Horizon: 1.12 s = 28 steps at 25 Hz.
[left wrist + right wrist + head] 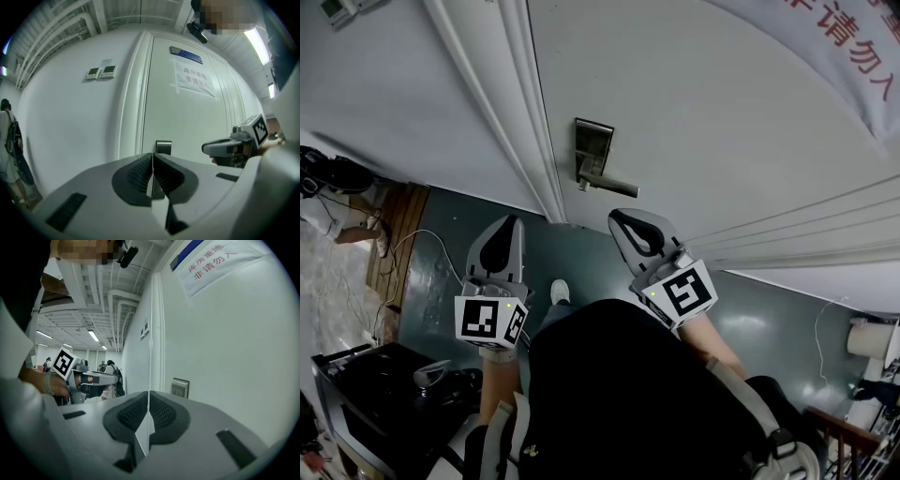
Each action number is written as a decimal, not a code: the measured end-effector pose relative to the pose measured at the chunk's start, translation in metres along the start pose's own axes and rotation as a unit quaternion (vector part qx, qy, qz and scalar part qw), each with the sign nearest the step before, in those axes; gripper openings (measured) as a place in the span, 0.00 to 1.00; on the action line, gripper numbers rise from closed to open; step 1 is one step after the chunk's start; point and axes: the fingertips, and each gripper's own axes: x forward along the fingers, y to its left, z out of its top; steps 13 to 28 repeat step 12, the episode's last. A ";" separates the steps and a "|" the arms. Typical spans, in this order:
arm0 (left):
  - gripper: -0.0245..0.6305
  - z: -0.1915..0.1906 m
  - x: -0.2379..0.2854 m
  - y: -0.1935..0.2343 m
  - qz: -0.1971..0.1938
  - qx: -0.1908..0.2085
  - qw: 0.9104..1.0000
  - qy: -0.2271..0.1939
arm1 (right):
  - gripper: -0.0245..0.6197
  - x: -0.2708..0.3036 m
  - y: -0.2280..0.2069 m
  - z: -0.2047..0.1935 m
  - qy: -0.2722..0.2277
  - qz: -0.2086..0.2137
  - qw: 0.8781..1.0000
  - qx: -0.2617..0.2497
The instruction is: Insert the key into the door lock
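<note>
**Both grippers closed, short of the lock**

We see the door lock (593,150) as a metal plate on the pale door (722,103), close to the door frame (520,122), with its lever handle (610,185) pointing away from the frame. In the head view the plate sits beyond and between the two grippers, nearer the right one, and neither gripper touches it.

The left gripper (508,225) points towards the door with its jaws pressed together. In its own view the ribbed pads (139,172) meet along a thin seam. The plate shows just above the closed tips and a little to their right, well apart from them.

The right gripper (619,217) is held beside the left at about the same height, and its jaws are also together. From its own camera the plate stands to the right of the tips, again clear of them.

We can make out no key in either seam. If a thin blade is pinched edge-on there, the wide-angle views are too poor to show it.

A paper notice (193,78) is taped high on the door.
</note>
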 end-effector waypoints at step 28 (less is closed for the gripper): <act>0.05 0.000 -0.012 -0.005 0.006 0.003 1.000 0.001 | 0.07 -0.007 0.008 -0.006 0.001 -0.001 1.000 0.007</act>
